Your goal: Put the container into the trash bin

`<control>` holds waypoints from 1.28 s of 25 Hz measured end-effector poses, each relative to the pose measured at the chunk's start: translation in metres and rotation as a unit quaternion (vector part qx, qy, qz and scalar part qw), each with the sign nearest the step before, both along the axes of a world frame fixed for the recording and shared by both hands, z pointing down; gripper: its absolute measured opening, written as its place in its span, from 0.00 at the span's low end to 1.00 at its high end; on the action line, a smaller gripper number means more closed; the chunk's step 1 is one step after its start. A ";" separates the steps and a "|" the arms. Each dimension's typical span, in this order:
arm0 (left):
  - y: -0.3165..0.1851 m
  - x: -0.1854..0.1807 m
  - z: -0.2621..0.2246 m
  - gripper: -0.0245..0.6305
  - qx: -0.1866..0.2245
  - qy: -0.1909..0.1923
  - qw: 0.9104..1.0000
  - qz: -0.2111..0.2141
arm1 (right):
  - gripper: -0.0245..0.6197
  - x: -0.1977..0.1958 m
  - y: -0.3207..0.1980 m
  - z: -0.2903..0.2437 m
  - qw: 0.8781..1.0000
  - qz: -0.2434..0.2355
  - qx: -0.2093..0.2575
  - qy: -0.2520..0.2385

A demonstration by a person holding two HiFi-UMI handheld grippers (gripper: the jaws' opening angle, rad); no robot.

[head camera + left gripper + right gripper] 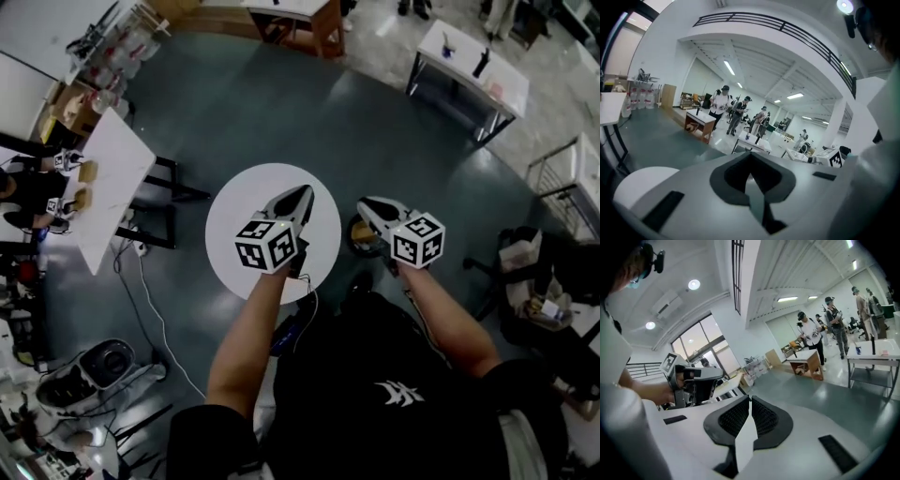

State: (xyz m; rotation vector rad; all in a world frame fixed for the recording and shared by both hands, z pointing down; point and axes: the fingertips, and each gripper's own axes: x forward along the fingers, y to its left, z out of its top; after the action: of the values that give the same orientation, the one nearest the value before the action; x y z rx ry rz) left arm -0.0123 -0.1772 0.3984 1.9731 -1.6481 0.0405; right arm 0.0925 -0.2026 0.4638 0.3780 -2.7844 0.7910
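- The left gripper hangs above the round white table. Its own view shows its jaws pressed fully together with nothing between them.
- The right gripper is just beside it, at 3 o'clock from the left one. Its ribbed pads meet along a thin seam, and it too carries nothing.
- Both tools point outward over the room rather than down at any object.
- On the floor at 3 o'clock from the round table stands a dark round thing, probably the trash bin. The right gripper partly covers it.
- A tan patch shows inside that dark rim. It may be the container already lying in the bin, but it is too small to tell.
- No other container shows on the round table or in either gripper, so the drop looks done, or nearly so.
- Handling can only be guessed. A throwaway container is probably light and thin-walled, so it would dent under a hard squeeze, and smooth sides could slip.
- If it had to be picked up again, the rim or an upper side wall looks the safest hold, pinched gently across the edge and kept level.
- A long white table stands well apart, at 9 o'clock from the round one.
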 end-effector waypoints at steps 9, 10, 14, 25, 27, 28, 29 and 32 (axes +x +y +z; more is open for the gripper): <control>0.109 -0.058 -0.132 0.04 0.164 -0.026 0.986 0.011 | 0.11 -0.048 0.086 -0.130 0.978 -0.121 0.114 -0.129; 0.122 -0.060 -0.142 0.04 0.180 -0.031 0.983 0.021 | 0.11 -0.053 0.095 -0.140 0.975 -0.127 0.121 -0.139; 0.175 -0.081 -0.163 0.04 0.225 -0.040 0.973 0.034 | 0.11 -0.078 0.137 -0.174 0.958 -0.166 0.148 -0.182; 0.317 -0.114 -0.170 0.04 0.249 -0.091 0.964 0.034 | 0.11 -0.104 0.243 -0.222 0.923 -0.226 0.179 -0.253; 0.340 -0.112 -0.168 0.04 0.249 -0.079 0.965 0.038 | 0.11 -0.103 0.266 -0.218 0.920 -0.240 0.167 -0.261; 0.351 -0.111 -0.166 0.04 0.249 -0.075 0.965 0.042 | 0.11 -0.103 0.277 -0.216 0.920 -0.243 0.163 -0.261; 0.362 -0.110 -0.165 0.04 0.249 -0.071 0.965 0.046 | 0.11 -0.104 0.287 -0.213 0.921 -0.245 0.159 -0.259; 0.395 -0.105 -0.154 0.04 0.247 -0.059 0.965 0.058 | 0.11 -0.108 0.317 -0.202 0.924 -0.251 0.146 -0.250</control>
State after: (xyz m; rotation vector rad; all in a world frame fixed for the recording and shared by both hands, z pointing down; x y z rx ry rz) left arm -0.1173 0.2179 0.2440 2.4790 -1.7395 -0.2364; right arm -0.0155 0.1143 0.2620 -0.5663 -3.2428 0.3806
